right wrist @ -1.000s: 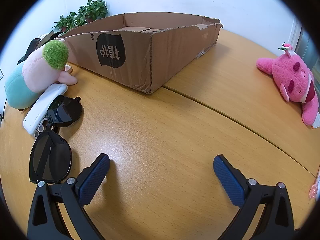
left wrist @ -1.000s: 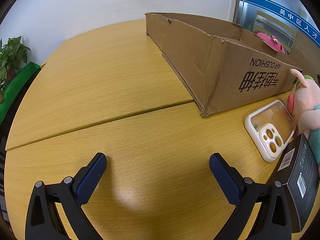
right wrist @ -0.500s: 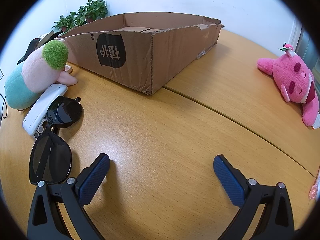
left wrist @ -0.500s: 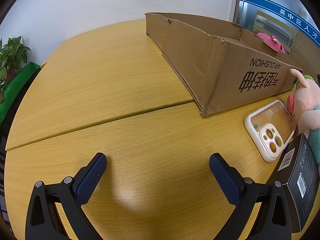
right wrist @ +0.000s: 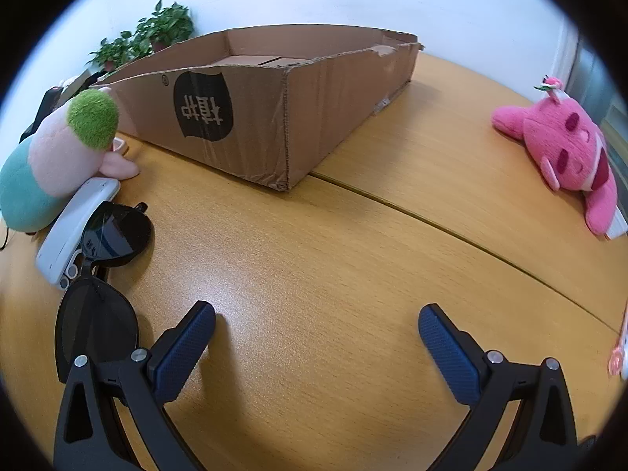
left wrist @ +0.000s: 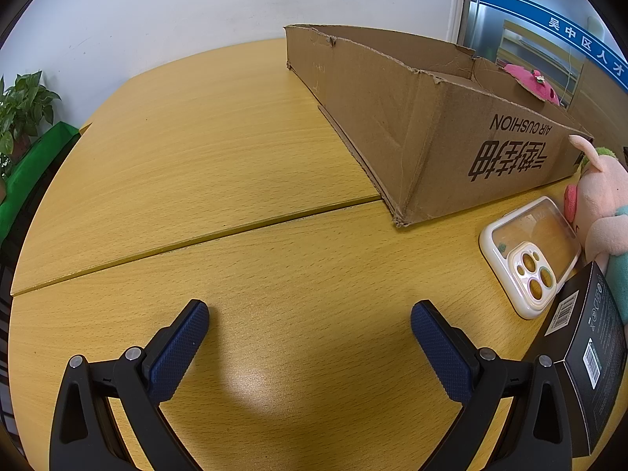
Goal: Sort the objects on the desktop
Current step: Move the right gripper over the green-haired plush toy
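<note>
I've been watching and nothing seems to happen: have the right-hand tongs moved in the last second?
No. The right tongs stay open over the table, and the cardboard box and sunglasses sit at the same spots in their view.

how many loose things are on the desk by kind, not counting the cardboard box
plush toys: 2, a pink one and a green-haired one
phone cases: 1
sunglasses: 1
black boxes: 1
total: 5

The cardboard box carries "AIR CUSHION" upside down on its side wall, right of centre in the left wrist view, above large inverted Chinese characters. At upper right, a blue band reads "吴中区人才". The black box, lower right, bears barcodes, too small to read.
</note>
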